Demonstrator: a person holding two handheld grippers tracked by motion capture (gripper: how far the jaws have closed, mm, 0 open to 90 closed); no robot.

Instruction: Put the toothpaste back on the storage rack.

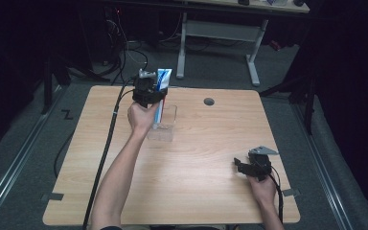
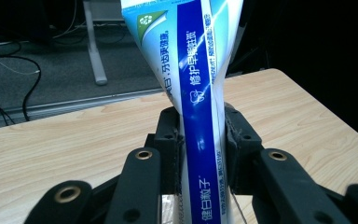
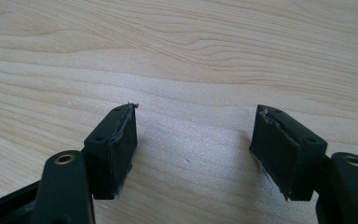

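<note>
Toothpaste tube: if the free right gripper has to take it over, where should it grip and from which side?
Probably the flat crimped top of the toothpaste tube, from its right. The left gripper clamps the middle, and the clear container surrounds the bottom.

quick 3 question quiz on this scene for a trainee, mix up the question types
1. True or false: the left gripper is shut on the toothpaste tube.
2. The right gripper is: A) open over bare wood B) holding a cup C) shut on a cable
3. What stands on the table right under the tube?

Key: 1 true; 2 A; 3 a clear plastic container.
</note>
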